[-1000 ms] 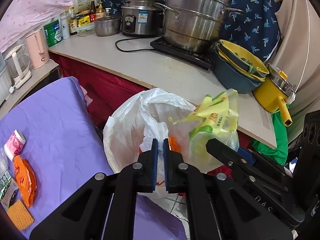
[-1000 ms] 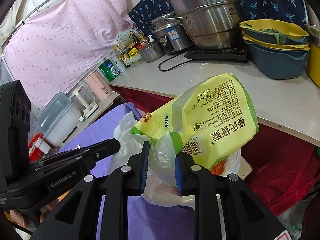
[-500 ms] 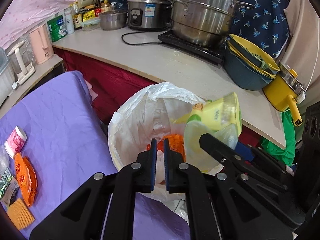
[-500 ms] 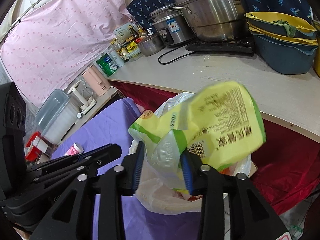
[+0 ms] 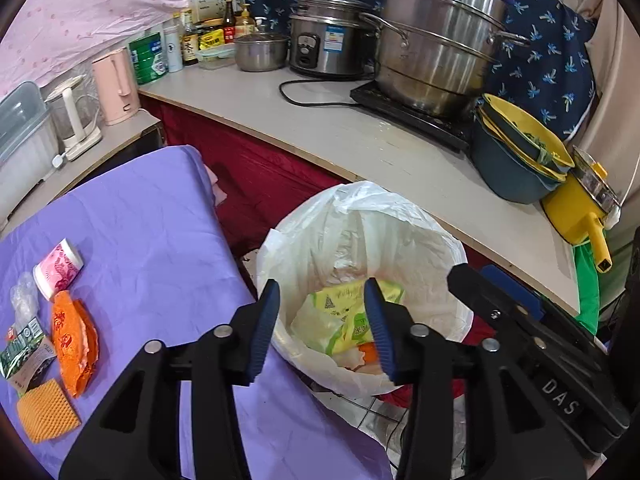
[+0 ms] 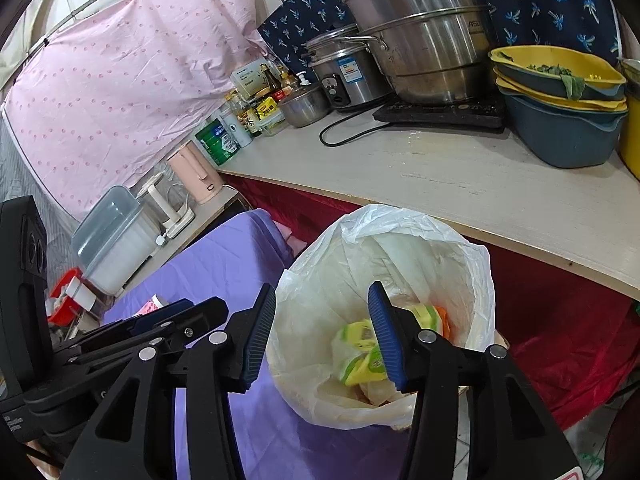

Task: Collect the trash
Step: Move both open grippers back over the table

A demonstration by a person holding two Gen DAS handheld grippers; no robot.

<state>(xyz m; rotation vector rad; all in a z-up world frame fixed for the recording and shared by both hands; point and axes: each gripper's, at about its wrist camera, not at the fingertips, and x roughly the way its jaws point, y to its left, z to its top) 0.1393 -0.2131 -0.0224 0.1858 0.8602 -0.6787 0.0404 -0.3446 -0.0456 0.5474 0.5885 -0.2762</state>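
Both tongs hang over the mouth of the bag (image 5: pixel 362 236), jaws spread wide and gripping nothing. The left tongs (image 5: pixel 322 324) sit above the near rim; the right tongs (image 6: pixel 322 332) sit just beside them, over the same opening. That placement fits a drop: the yellow packet (image 5: pixel 352 320) lies loose inside the bag, on top of other scraps, with something orange under it, so this piece of trash looks delivered

The bag is a white liner, its rim folded outward and standing open, which leaves a wide target from above. It stands on the floor in a narrow gap, its near side touching the edge of the purple cloth (image 5: pixel 148 216) and its far side close under the lip of the bench (image 5: pixel 340 132). Room to move is mostly upward and to the left, back across the cloth; to the right the two tools crowd each other

More trash waits on the cloth, well apart from the bag: an orange wrapper (image 5: pixel 74 332), an orange mesh pad (image 5: pixel 46 410), a pink cup (image 5: pixel 58 264), a clear scrap and a green packet (image 5: pixel 20 344). All lie flat near the left edge, so I judge the left tongs better placed to fetch them

Farther off, the bench carries pots (image 5: pixel 436 52), stacked bowls (image 5: pixel 520 160) and bottles; none of it blocks the route
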